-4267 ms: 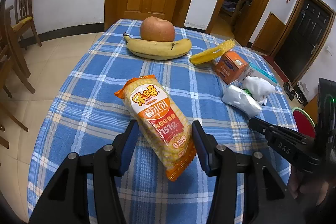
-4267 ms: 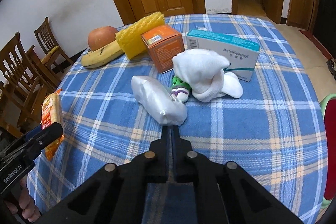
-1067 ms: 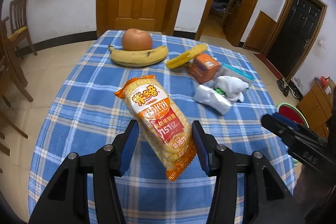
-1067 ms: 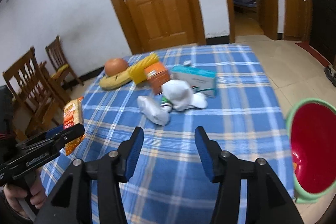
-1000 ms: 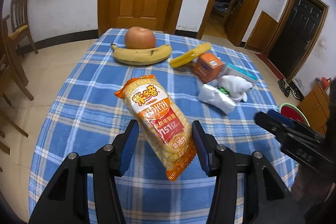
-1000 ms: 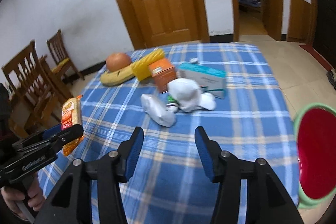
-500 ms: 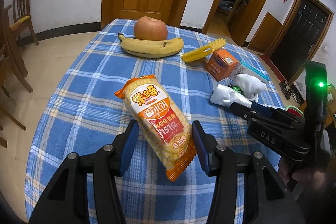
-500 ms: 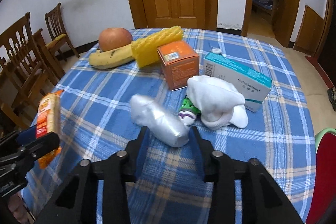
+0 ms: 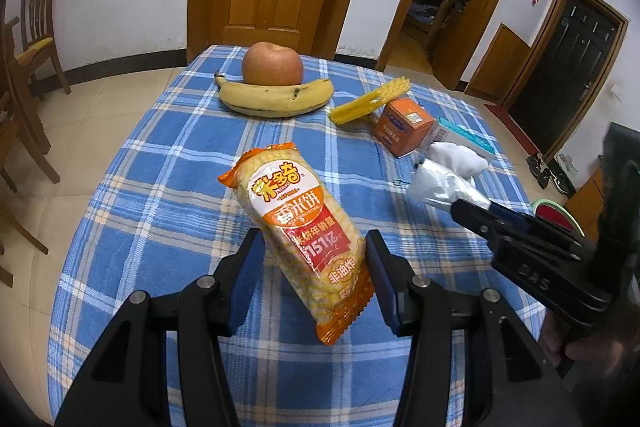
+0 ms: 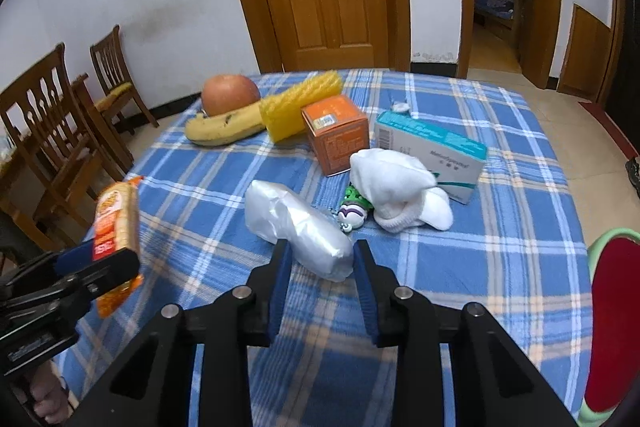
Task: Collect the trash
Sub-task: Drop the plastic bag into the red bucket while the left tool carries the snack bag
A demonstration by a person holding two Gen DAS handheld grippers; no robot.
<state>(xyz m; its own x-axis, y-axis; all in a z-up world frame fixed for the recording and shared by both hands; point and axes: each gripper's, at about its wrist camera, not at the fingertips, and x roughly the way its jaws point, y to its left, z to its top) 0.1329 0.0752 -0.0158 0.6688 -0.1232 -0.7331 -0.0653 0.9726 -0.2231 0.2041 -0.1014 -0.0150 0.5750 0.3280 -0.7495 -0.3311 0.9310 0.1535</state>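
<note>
Worktop (image 10: 500,115): round, covered in blue plaid cloth, fills the centre of both views.

Left hand-held gripper (image 9: 314,269): clenched on the cracker packet (image 9: 302,227), fingers pressing its lower half from either side. Packet is orange and yellow with red and white print, tilted, top end leaning toward upper left of the left wrist view, held above the cloth. In the right wrist view the same packet (image 10: 116,223) sits at the left edge.

Right hand-held gripper (image 10: 320,267): fingers apart, not clamped, straddling the near end of the plastic wrapper (image 10: 298,229). Wrapper is a crumpled, whitish-silver translucent bundle lying on the cloth at frame centre, long axis running to upper left; contact with the pads cannot be told.

Just beyond it: white cloth bundle (image 10: 394,189), teal-and-white box (image 10: 432,149), orange box (image 10: 336,133), small green-and-white toy (image 10: 354,209).

Far side: banana (image 10: 226,129), apple (image 10: 230,93), yellow sponge (image 10: 300,105).
</note>
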